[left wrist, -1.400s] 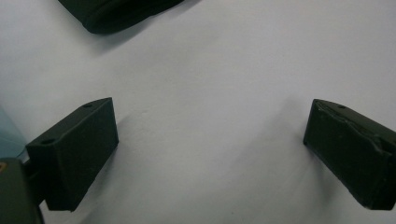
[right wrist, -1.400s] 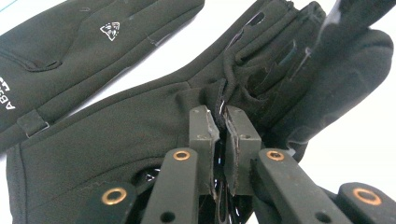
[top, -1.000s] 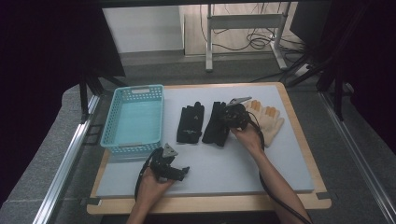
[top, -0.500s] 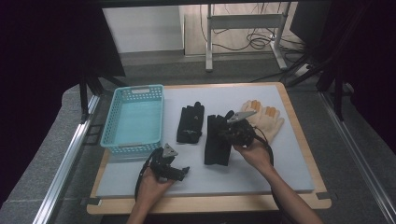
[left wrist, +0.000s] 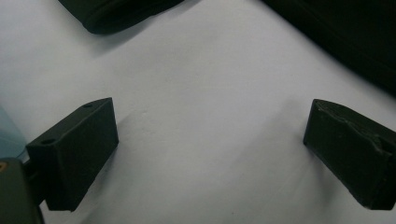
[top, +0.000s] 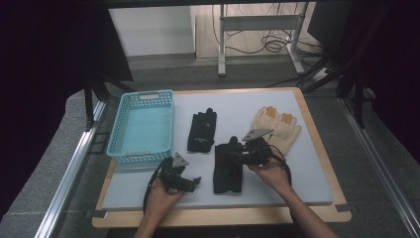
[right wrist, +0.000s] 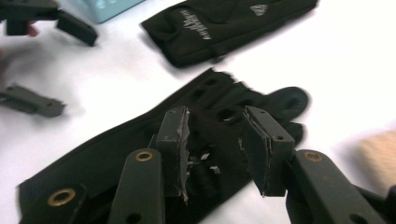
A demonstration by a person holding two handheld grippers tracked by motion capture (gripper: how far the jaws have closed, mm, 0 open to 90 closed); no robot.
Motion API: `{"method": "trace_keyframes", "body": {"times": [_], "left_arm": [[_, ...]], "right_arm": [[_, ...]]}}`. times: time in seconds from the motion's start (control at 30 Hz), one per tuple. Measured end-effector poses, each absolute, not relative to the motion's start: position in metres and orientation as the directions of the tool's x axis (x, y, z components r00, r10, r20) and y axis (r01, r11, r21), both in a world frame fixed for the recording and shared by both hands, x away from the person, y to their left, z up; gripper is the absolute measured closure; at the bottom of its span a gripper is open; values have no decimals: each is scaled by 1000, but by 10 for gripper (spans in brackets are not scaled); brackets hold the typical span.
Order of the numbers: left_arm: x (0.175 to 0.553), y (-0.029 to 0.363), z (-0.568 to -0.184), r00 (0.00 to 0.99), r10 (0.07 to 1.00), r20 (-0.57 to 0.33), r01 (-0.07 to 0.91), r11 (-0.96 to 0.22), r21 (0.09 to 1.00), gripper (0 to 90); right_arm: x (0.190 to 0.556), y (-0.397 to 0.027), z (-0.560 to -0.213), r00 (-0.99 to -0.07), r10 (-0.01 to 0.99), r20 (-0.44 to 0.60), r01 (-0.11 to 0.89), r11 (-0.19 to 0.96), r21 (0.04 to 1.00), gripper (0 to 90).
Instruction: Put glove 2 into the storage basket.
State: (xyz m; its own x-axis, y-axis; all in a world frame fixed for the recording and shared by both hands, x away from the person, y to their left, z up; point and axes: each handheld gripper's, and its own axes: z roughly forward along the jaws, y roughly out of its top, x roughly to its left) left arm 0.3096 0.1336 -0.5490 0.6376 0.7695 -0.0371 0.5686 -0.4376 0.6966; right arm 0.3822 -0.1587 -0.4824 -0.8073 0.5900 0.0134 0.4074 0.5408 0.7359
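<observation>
Right tongs (right wrist: 212, 151) over black glove (right wrist: 140, 149) (parted)

The left gripper (left wrist: 210, 154) is being held just over the white mat (left wrist: 210, 93), jaws spread wide apart with nothing between them. The left pad (left wrist: 77, 151) and the right pad (left wrist: 352, 156) are being shown as black blocks, soft shadows being cast beneath. A dark glove edge (left wrist: 116, 11) is being cut off at the top left; more black fabric (left wrist: 345, 32) is crossing the top right corner. A sliver of pale blue (left wrist: 7, 133) is showing at the left edge.
</observation>
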Motion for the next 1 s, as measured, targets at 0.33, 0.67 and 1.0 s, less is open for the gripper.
{"method": "trace_keyframes", "body": {"times": [0.33, 0.67, 1.0], "left_arm": [[310, 134, -549, 637, 770, -38, 569, -437, 696, 35], [310, 134, -549, 639, 768, -34, 568, -442, 694, 35], [310, 134, -549, 636, 771, -39, 569, -434, 698, 35]], "right_arm": [[403, -159, -488, -790, 612, 44, 441, 515, 735, 552], [427, -127, -485, -797, 599, 74, 442, 496, 747, 482], [455, -82, -490, -802, 594, 63, 454, 538, 710, 383]]}}
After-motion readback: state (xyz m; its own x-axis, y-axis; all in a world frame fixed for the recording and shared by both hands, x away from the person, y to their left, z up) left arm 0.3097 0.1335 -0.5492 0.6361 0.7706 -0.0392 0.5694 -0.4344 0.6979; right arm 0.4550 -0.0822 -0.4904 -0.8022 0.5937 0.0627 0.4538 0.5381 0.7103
